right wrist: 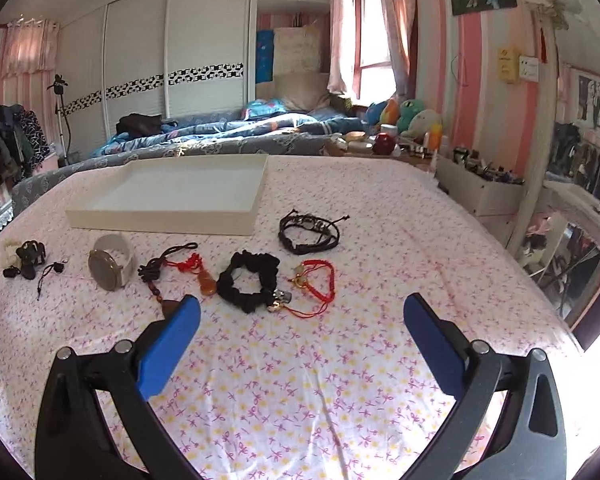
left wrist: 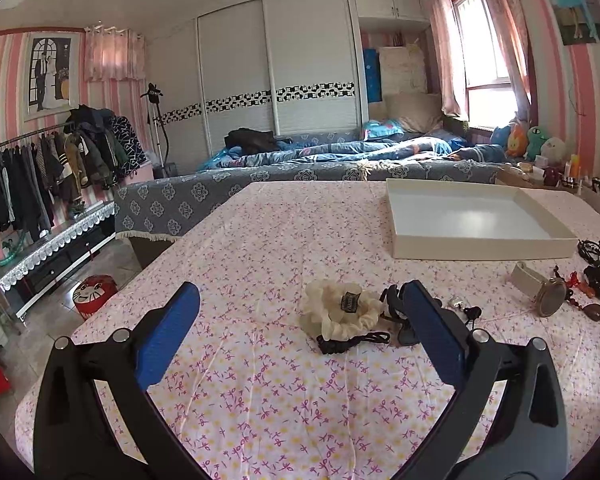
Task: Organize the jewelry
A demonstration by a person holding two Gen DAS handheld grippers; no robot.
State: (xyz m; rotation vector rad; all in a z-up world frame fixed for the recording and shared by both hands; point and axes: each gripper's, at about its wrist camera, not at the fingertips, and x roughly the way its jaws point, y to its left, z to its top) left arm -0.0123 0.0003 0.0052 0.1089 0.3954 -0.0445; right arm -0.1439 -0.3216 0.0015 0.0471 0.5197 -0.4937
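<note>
Left wrist view: your left gripper (left wrist: 300, 312) hangs with jaws spread and empty over the flowered desk (left wrist: 260, 400). Just ahead lies a cream scrunchie (left wrist: 340, 310) whose dark label is too blurred to read. Your right gripper (right wrist: 300, 320) is likewise released; beyond it lie a black scrunchie (right wrist: 248, 280), a watch (right wrist: 110, 266) and a black bracelet (right wrist: 308, 232). An empty white tray (right wrist: 160, 220) sits toward the desk's far edge.

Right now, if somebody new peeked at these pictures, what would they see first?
Probably the big shallow white tray, empty, at the far side of the pink flowered cloth. Nearer lies a row of trinkets: a black fabric scrunchie, a round-faced wristwatch left of it, a cream ruffled scrunchie.
</note>
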